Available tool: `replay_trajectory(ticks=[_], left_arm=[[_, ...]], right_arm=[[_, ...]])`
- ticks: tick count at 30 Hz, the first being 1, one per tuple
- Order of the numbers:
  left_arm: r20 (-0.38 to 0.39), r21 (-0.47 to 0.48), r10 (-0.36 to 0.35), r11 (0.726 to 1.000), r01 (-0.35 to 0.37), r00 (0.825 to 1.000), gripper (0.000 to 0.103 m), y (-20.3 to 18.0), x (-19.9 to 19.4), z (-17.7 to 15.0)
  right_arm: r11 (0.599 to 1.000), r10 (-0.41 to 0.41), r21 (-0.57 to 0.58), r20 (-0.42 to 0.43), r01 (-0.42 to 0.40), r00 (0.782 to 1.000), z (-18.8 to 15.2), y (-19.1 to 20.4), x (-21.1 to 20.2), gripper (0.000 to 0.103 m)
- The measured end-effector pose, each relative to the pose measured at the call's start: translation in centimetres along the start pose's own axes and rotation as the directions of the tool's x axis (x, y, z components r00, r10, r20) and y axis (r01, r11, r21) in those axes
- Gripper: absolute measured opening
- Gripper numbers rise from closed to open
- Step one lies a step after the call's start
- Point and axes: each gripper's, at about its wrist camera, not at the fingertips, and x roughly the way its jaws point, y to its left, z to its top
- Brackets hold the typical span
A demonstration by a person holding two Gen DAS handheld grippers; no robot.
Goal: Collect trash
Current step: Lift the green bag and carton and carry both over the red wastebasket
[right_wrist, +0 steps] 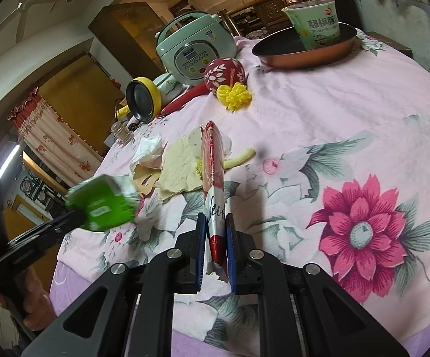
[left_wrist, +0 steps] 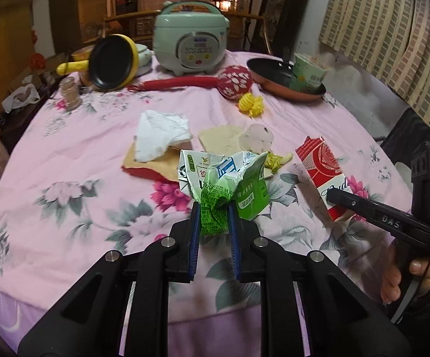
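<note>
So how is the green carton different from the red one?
The green carton is crumpled and torn open; the red carton is pressed flat. The left gripper holds the green carton; the right gripper holds the red carton. The green one has green and white print, the red one red and white. Both are pinched between blue pads above the flowery tablecloth.

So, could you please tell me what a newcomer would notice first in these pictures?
Probably the two pieces of trash held up over the pink floral tablecloth: the left gripper is shut on a crumpled green carton, the right gripper on a flattened red-and-white carton. Behind them stands a mint-green rice cooker.
</note>
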Motion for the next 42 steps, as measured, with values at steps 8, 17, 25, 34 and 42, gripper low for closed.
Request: replay_trajectory(ticks=[8, 17, 25, 34, 42], left_arm=[[0.046, -0.101, 0.037, 0.994, -0.033, 0.998, 0.019, 3.4, -5.1, -2.0], [0.062, -0.214, 0.077, 0.975, -0.062, 0.995, 0.019, 6.9, -8.2, -6.1], [0.119, -0.297, 0.131, 0.95, -0.091, 0.984, 0.019, 9.8, -12.9, -10.3], [0.14, -0.372, 0.212, 0.916, -0.147, 0.967, 0.019, 12.9, -17.4, -15.0], [0.147, -0.485, 0.291, 0.854, -0.188, 0.945, 0.019, 16.4, -20.7, -19.3]], right_arm=[[0.997, 0.029, -0.07, -0.006, -0.03, 1.0, -0.5, 3.3, -1.0, 0.014], [0.984, 0.083, -0.154, -0.044, -0.089, 0.996, -3.2, 8.3, -2.3, 0.013], [0.967, 0.124, -0.212, -0.079, -0.138, 0.989, -5.9, 12.7, -2.9, 0.013], [0.911, 0.197, -0.329, -0.181, -0.248, 0.964, -10.2, 20.6, -1.2, 0.013], [0.831, 0.25, -0.416, -0.312, -0.368, 0.916, -14.8, 28.6, 0.9, 0.013]])
